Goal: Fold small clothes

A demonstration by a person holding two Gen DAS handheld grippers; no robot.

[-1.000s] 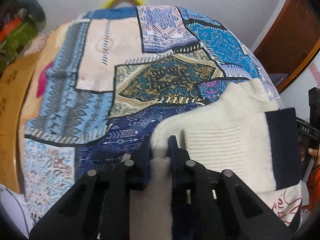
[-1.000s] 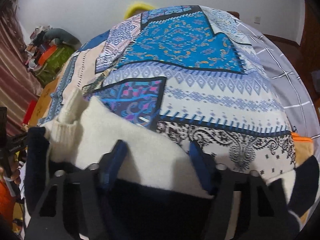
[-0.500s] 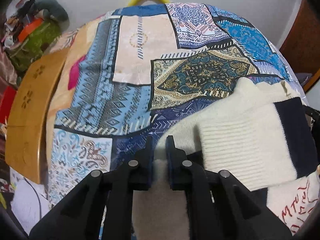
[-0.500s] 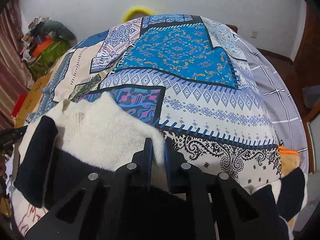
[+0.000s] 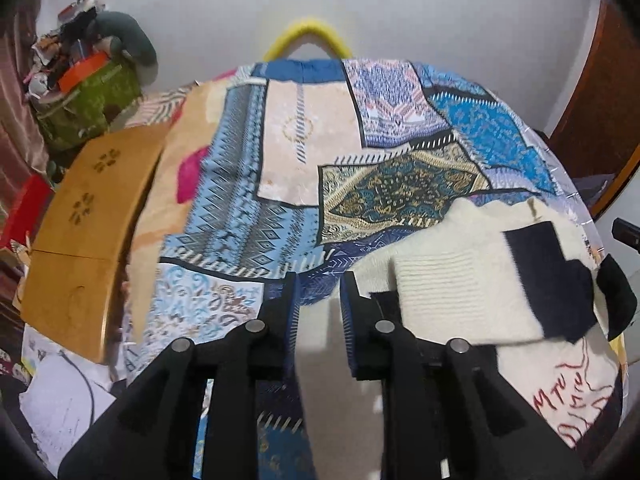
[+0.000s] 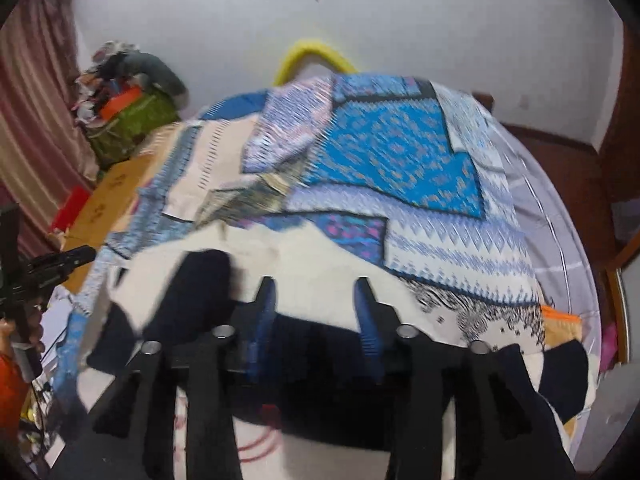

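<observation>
Since both sleeves look folded in over the body, the sweater point(image 5: 472, 280) seems mostly done, though that's my guess. It's a cream knit with navy cuffs, lying on the near edge of the patchwork quilt point(image 5: 304, 152), and it has some red lettering on the part closest to the cameras.

Left gripper point(image 5: 318, 294) hangs right at the sweater's left edge, jaws apart with nothing between them, just cream fabric below. Right gripper point(image 6: 316, 300) is over the sweater's middle, jaws spread wide and empty too, and a navy cuff point(image 6: 200, 284) lies just left of it. That view is blurry, so I can't tell if the fingers touch the knit. My read: neither tool needs to hold anything because the folded parts are lying flat by themselves, and what's left is probably folding the body in half.

Out from the sweater, the quilt covers most of the surface. A wooden board point(image 5: 88, 216) runs along the quilt's left side, a yellow hoop point(image 5: 308, 36) pokes up behind its far edge, and a green bag of clutter point(image 5: 84, 104) sits past the far left corner.
</observation>
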